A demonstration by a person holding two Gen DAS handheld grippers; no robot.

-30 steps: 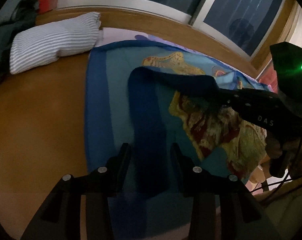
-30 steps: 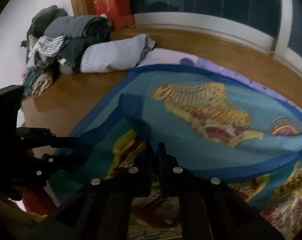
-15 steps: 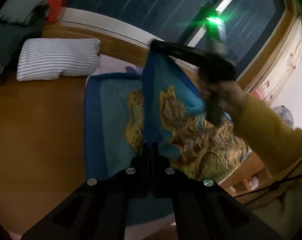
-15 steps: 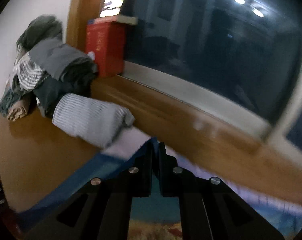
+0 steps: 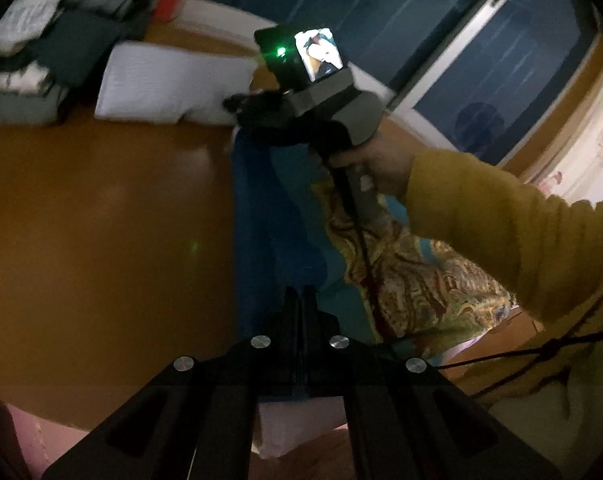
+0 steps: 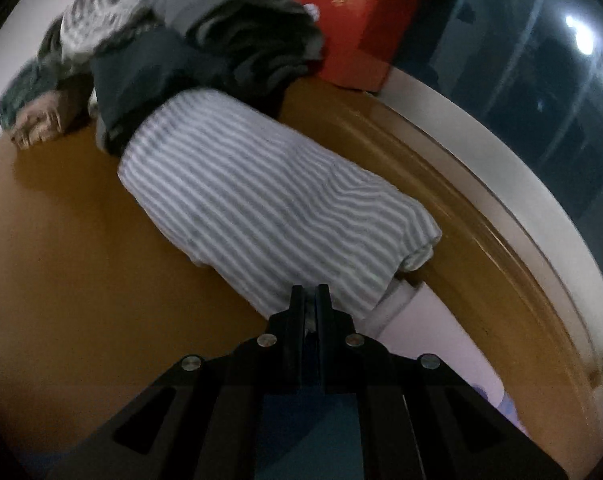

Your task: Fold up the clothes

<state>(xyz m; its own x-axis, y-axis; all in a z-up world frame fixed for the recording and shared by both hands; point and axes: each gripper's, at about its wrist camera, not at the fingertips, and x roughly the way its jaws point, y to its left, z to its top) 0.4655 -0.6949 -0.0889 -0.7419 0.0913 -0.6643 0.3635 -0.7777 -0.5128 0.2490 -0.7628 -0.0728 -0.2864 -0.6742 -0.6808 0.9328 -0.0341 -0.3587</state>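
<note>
Since a second ago the right gripper has swung its pinched blue-bordered printed cloth across toward the striped folded garment, the left gripper clamped on the near edge, so this fold's roughly half done.

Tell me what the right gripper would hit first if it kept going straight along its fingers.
Most likely the folded striped garment, lying on the wooden surface directly beyond the right gripper. Depth is unclear, so it might pass just above it.
</note>
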